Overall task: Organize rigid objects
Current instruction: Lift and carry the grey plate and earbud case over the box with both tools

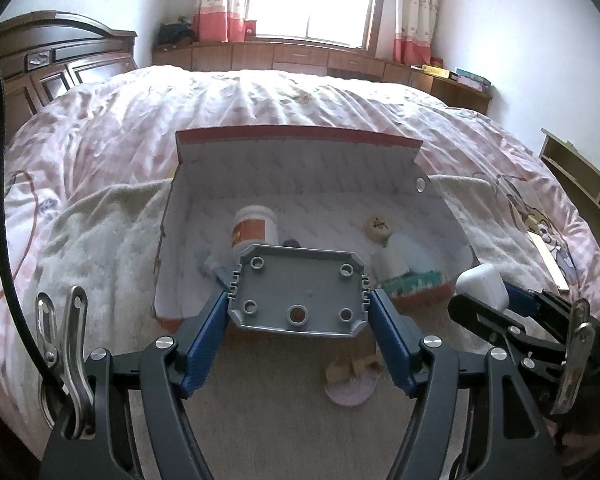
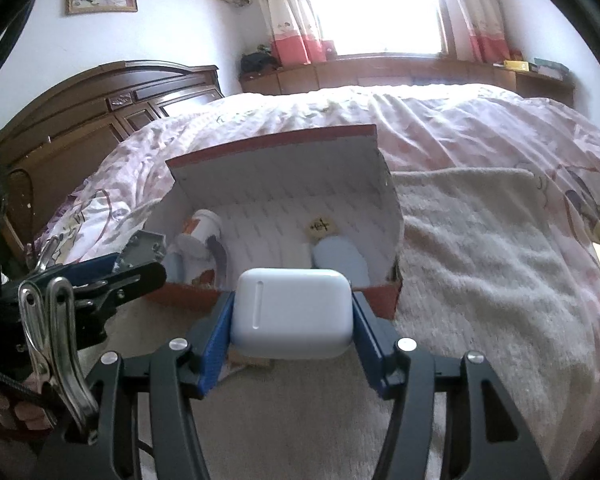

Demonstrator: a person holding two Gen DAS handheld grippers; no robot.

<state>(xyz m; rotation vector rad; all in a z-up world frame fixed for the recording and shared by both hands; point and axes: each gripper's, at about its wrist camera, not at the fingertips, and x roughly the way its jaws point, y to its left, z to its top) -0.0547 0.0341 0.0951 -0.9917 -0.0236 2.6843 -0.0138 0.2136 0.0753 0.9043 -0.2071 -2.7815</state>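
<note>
looking through the left wrist view, the left gripper is squeezing a grey plastic plate between its two blue fingers. the plate is flat and hard, with round little holes and cut corners. it is hanging just in front of the open box, at about 12 o'clock from the gripper. inside the box, a white bottle with an orange label is lying at 11 o'clock, and a soft-looking doll is lying at 1 o'clock. so some things are in already, i think, and this plate is not in yet. the box is sitting on a fluffy white towel on the bed. at 3 o'clock the right gripper is carrying something white.

looking through the right wrist view, the right gripper is pinching a white case from both sides. the case is smooth and shiny with round corners. it is floating just before the red front wall of the box, at 12 o'clock. the left gripper is showing at 9 o'clock with the grey plate. both things are waiting to go into the box, i am guessing.
</note>
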